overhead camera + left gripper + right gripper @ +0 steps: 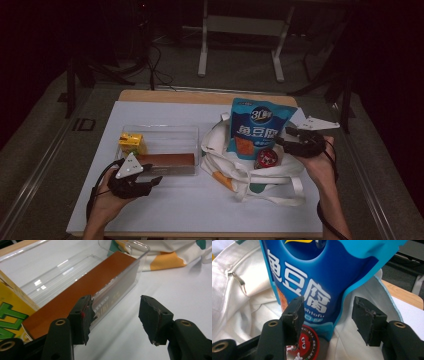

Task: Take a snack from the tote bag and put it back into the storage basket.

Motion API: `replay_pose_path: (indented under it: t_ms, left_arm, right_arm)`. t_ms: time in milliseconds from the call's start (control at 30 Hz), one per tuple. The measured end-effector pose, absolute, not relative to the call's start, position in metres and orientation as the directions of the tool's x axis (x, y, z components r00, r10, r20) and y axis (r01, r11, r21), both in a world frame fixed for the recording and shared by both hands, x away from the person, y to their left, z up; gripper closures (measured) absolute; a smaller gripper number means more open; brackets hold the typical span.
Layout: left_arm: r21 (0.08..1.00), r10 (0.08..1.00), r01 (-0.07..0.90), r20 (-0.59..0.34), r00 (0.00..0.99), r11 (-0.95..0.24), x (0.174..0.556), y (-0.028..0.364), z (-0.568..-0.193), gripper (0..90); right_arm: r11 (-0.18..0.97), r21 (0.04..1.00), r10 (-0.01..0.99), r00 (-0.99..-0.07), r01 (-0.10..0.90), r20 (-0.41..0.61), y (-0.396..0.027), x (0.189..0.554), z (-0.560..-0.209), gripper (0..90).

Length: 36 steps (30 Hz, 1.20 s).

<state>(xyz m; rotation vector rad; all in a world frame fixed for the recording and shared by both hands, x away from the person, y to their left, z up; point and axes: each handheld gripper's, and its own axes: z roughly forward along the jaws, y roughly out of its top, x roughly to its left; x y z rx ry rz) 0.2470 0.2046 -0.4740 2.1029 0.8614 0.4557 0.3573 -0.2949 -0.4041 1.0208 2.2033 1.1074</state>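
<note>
A blue snack bag (257, 127) stands upright in the mouth of a white tote bag (250, 172), with a round red-lidded tin (267, 158) at its foot. My right gripper (282, 137) is just right of the bag, open; in the right gripper view its jaws (328, 317) stand apart in front of the blue bag (319, 272) without pressing it, above the tin (308, 343). My left gripper (152, 181) rests open near a clear tray (160, 131). Its jaws (115, 317) hold nothing beside the tray's front wall (120, 277).
The clear tray holds a yellow carton (132, 143) and a long brown box (167, 160), the box (82, 290) lying along the front wall. A white mat (165, 210) covers the wooden table. Metal stand legs (202, 55) stand on the floor behind.
</note>
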Motion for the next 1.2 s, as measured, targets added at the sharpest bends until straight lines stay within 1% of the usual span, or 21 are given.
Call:
replay_pose_path:
  t_ms: [300, 733, 1067, 1200]
  left_arm:
    - [0.789, 0.686, 0.410, 0.019, 0.727, -0.457, 0.243, 0.201, -0.482, 44.3]
    - [0.763, 0.653, 0.413, 0.015, 0.757, -0.497, 0.242, 0.193, -0.492, 43.7]
    - [0.754, 0.643, 0.417, 0.011, 0.766, -0.508, 0.243, 0.190, -0.495, 43.2]
    - [0.752, 0.640, 0.415, 0.012, 0.768, -0.512, 0.243, 0.189, -0.495, 43.0]
  right_arm:
    - [0.382, 0.826, 0.783, -0.620, 0.414, -0.052, -0.295, 0.367, -0.406, 41.1]
    - [0.403, 0.807, 0.765, -0.643, 0.433, -0.037, -0.284, 0.381, -0.402, 39.1]
    - [0.405, 0.797, 0.758, -0.652, 0.448, -0.018, -0.280, 0.394, -0.403, 38.4]
    - [0.404, 0.798, 0.749, -0.663, 0.447, -0.007, -0.278, 0.399, -0.404, 36.4]
